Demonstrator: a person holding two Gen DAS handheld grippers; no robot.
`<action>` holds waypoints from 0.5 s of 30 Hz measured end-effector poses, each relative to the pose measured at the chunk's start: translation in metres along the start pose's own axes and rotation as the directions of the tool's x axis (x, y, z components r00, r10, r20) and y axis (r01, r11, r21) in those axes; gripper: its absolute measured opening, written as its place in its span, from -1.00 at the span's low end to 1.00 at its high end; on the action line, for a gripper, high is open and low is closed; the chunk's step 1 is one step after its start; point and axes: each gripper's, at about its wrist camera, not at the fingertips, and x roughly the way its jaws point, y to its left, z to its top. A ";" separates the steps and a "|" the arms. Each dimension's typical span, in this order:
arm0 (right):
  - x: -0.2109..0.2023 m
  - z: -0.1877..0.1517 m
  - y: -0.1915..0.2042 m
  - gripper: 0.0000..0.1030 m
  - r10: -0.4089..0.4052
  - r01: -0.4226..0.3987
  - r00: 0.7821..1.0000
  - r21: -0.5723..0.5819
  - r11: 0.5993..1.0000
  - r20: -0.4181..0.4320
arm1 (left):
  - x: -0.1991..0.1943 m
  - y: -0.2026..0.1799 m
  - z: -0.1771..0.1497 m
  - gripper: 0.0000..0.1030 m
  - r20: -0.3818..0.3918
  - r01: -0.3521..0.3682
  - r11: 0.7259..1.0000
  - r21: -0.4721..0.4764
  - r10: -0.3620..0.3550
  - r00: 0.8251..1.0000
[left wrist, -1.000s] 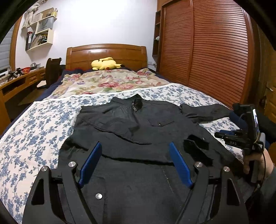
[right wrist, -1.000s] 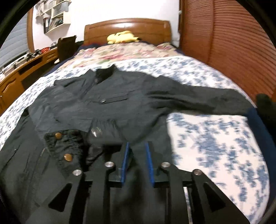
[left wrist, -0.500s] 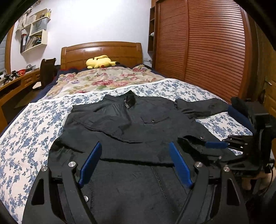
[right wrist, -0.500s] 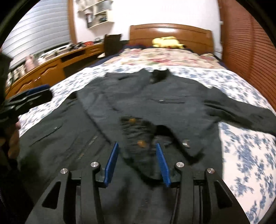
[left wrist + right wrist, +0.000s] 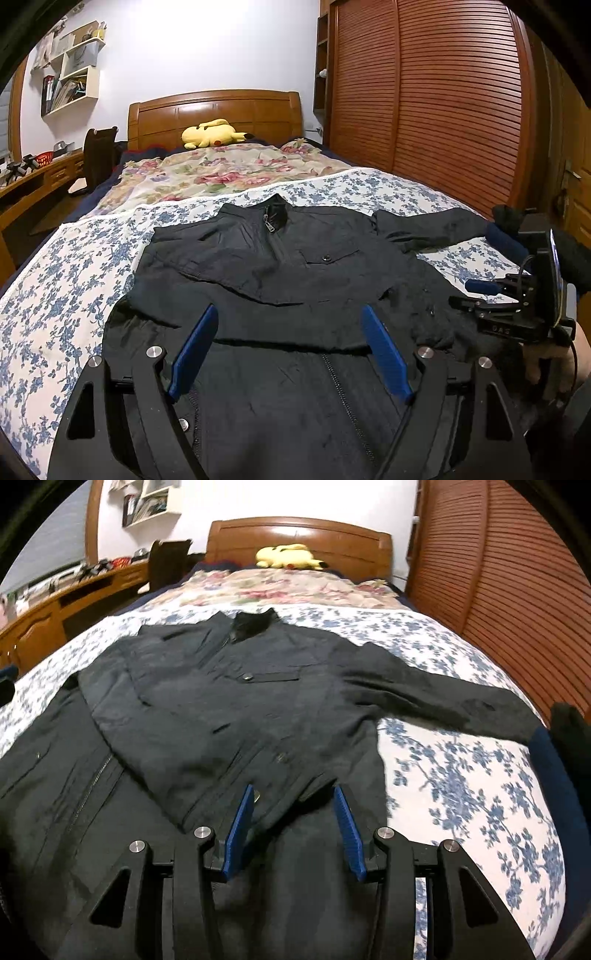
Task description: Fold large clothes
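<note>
A yellow plush (image 5: 212, 133) lies at the wooden headboard (image 5: 214, 110), behind a flowered quilt (image 5: 218, 173); a slatted wardrobe (image 5: 443, 103) runs along the bed's right side, and a desk (image 5: 55, 605) and a chair (image 5: 99, 155) stand to the left. Nothing lies on the jacket (image 5: 280, 266), which is spread front-up on the blue-flowered sheet (image 5: 48, 280) of the bed, collar toward the headboard. It is dark, zipped, with a buttoned chest pocket; one sleeve is folded across the chest and the other (image 5: 436, 694) stretches out flat toward the wardrobe. My left gripper (image 5: 290, 350) hangs over the lower front, fingers wide apart, nothing between them. My right gripper (image 5: 293, 827) has just been opening and stands half apart above the folded cuff, gripping nothing.
</note>
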 end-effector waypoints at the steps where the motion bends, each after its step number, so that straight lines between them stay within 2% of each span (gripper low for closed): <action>1: -0.002 -0.001 -0.002 -0.09 0.004 -0.004 1.000 0.002 1.000 0.003 | 0.000 -0.001 0.000 0.57 -0.001 0.000 1.000 0.001 0.000 1.000; 15: 0.010 -0.002 -0.002 -0.09 0.040 -0.040 0.999 0.009 0.999 0.000 | 0.007 -0.011 -0.003 0.57 -0.019 0.011 1.000 0.022 -0.011 1.000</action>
